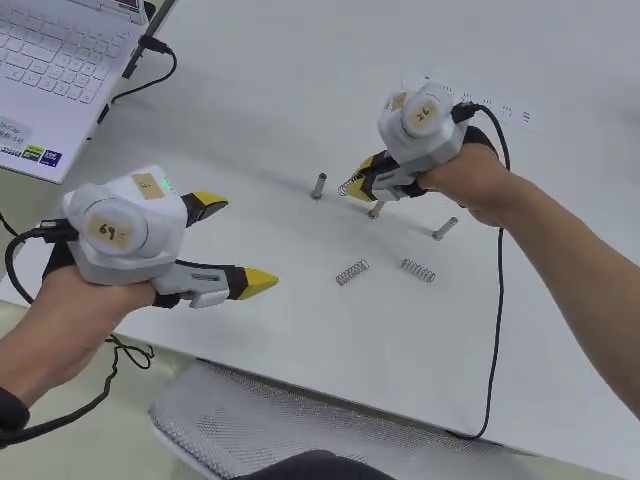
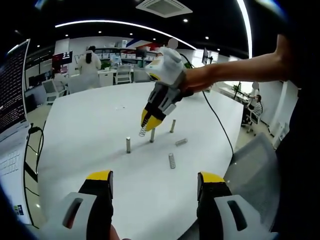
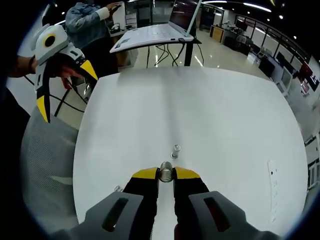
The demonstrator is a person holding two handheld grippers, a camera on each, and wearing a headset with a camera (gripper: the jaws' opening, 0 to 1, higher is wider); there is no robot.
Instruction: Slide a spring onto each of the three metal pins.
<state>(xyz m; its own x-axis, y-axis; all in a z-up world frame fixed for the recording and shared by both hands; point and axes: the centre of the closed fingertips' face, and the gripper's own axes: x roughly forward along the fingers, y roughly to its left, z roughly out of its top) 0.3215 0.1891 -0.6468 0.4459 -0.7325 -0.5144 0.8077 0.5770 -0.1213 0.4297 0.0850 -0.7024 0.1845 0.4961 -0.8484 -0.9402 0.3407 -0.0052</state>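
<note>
- Laptop (image 1: 50, 70) sits open at the far left corner of the white table (image 1: 300, 80), with a black cable plugged into its side.
- Left gripper (image 1: 232, 242) hovers over the near left edge of the table. Its jaws are spread wide with nothing between them, which its own view confirms (image 2: 156, 177). It is well apart from the pins and springs.
- Grey chair (image 1: 300, 420) is below the table's near edge.
- Left pin (image 1: 318, 186) stands upright on the table and is bare.
- Held spring (image 1: 350, 185) is pinched by one end in the yellow tips and sticks out past them. It sits just above the table, between the left pin and the middle pin, and is on neither. The right gripper view shows it end-on between the tips (image 3: 166, 172), with a pin just beyond it.
- First loose spring (image 1: 352, 272) lies flat on the table, nearer the person than the pins.
- Right gripper (image 1: 365, 180) has its jaws pressed onto the held spring and is angled down toward the pins.
- Middle pin (image 1: 376, 209) is bare, right under the right gripper, and partly hidden by it.
- Second loose spring (image 1: 418, 269) lies flat near the first, and the two are not touching.
- Right pin (image 1: 444, 228) is bare and stands farthest right, below the hand that holds the right gripper.
</note>
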